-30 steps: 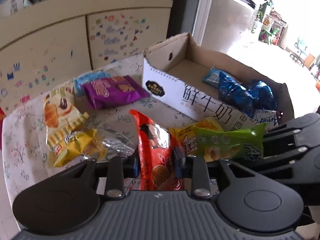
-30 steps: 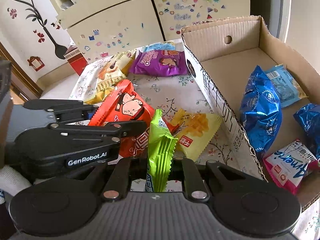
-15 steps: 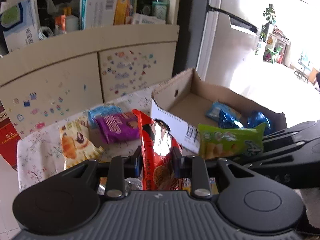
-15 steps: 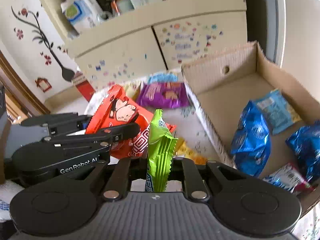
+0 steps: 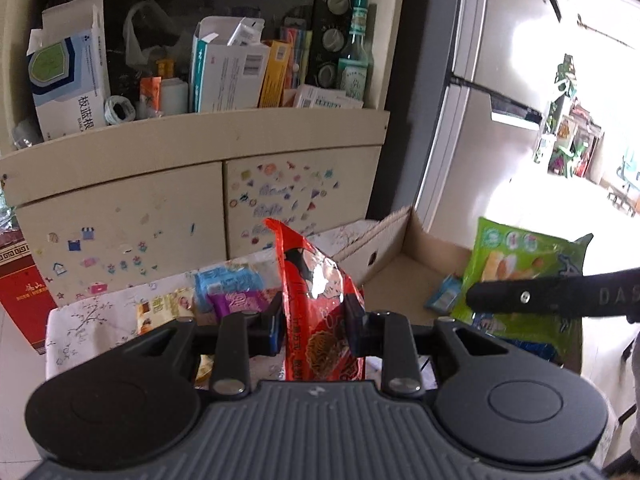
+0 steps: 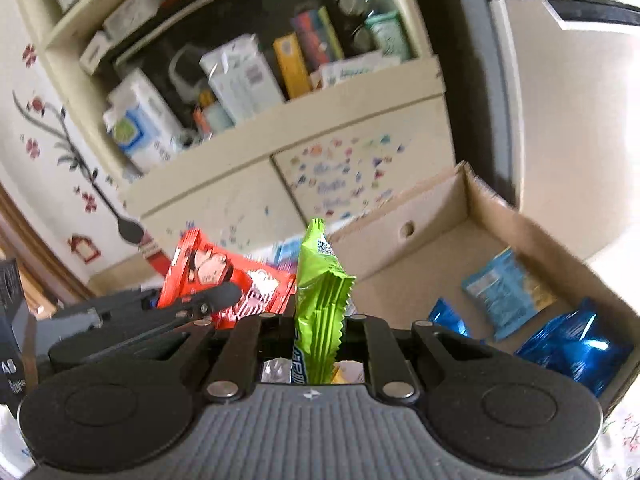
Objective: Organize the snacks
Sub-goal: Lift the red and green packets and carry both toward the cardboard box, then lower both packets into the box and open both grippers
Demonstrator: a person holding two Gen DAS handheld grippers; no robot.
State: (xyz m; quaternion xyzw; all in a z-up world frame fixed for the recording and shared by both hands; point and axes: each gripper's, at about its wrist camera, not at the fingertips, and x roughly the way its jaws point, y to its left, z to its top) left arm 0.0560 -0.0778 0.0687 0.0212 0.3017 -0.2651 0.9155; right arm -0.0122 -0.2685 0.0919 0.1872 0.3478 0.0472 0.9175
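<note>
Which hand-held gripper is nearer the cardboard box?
Right. The right hand-held gripper, holding the green packet, sits beside the cardboard box; the left hand-held gripper, holding the red packet, is farther left.

Your left claw (image 5: 316,320) is clamped, its 2 fingers pressing both faces of the red packet (image 5: 316,300), which stands upright between them. Your right claw (image 6: 320,320) is likewise closed, its 2 fingers pinching the green packet (image 6: 320,288) edge-on and upright. Both claws are raised and tilted upward. Your right claw sits just beside the left, on its right, at about the same height.
</note>
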